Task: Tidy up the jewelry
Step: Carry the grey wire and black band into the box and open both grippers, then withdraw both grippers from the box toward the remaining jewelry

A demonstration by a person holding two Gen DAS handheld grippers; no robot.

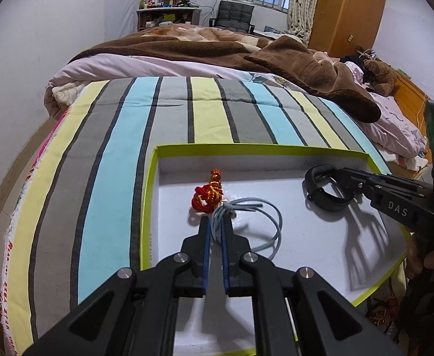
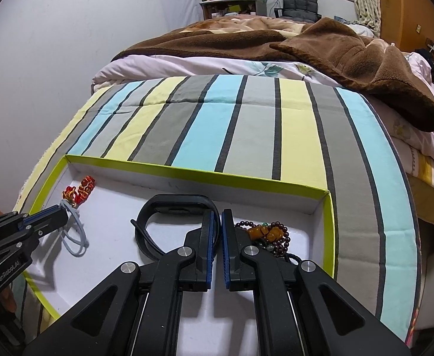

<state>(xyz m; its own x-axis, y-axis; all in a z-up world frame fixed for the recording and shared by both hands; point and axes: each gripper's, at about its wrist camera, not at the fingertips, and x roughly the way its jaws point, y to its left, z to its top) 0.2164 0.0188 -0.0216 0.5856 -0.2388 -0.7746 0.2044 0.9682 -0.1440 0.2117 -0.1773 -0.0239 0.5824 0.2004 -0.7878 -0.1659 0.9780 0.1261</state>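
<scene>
A shallow box with a lime-green rim (image 1: 154, 178) (image 2: 187, 170) and white floor lies on the striped bed. My left gripper (image 1: 216, 221) (image 2: 64, 212) is shut on a light blue cord loop (image 1: 264, 225) (image 2: 76, 237) that rests on the box floor, next to a red and gold knotted charm (image 1: 208, 195) (image 2: 82, 191). My right gripper (image 2: 220, 215) (image 1: 340, 178) is shut on a black wristband (image 2: 169, 207) (image 1: 323, 192) over the box. A dark red bead bracelet with amber pieces (image 2: 271, 234) lies in the box's right corner.
The striped blanket (image 1: 169, 112) (image 2: 246, 112) covers the bed around the box. A brown blanket (image 1: 217, 47) and pale quilt lie beyond. A teddy bear (image 1: 380, 74) sits at the far right. The bed edge drops off at the right (image 2: 409, 237).
</scene>
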